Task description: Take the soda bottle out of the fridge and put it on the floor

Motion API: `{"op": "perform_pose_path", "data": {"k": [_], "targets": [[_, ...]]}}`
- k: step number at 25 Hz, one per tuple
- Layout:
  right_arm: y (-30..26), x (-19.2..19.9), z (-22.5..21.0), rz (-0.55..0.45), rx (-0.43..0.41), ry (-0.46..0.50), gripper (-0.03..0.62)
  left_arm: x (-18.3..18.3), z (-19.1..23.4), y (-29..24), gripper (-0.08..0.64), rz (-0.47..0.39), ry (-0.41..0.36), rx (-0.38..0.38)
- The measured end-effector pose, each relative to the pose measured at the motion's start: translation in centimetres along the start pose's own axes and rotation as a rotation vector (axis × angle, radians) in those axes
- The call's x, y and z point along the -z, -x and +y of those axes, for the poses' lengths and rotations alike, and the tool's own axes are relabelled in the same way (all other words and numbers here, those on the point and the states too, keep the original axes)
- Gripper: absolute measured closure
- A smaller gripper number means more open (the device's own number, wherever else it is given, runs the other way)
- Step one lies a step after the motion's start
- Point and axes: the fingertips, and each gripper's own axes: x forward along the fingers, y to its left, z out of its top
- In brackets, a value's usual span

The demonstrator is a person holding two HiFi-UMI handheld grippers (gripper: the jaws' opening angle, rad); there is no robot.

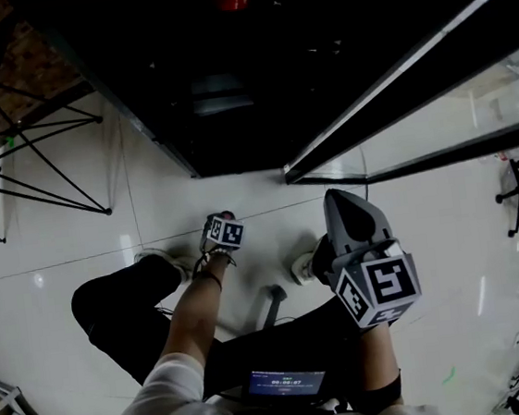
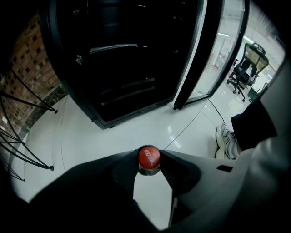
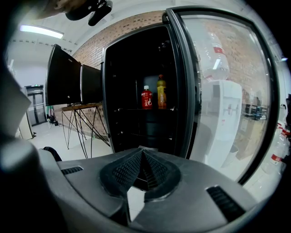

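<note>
Beyond soda bottle (image 2: 148, 158), open fridge (image 2: 127, 86)

The dark left gripper (image 2: 148, 162) hides all of the red-capped soda bottle (image 2: 148, 157) below its neck. The cap's white print is too blurred to read

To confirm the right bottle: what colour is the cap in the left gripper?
Red cap, clearest in the left gripper view.

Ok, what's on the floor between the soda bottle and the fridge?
Nothing: in the left gripper view only bare white floor separates the soda bottle from the open fridge.
</note>
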Motion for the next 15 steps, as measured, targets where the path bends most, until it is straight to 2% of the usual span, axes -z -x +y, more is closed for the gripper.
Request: {"op": "perform_pose_path", "data": {"k": [7,15], "targets": [[-0.4,0.4,0.2,0.011,-0.007,0.001,0.575,0.2,0.1,-1.2,0.416,0.005,-0.014,-0.019],[-0.6,0.7,0.2,0.016,-0.008,-0.003,0.575,1.2,-0.5,-2.2,0.416,0.030,-0.015,-0.003]]}}
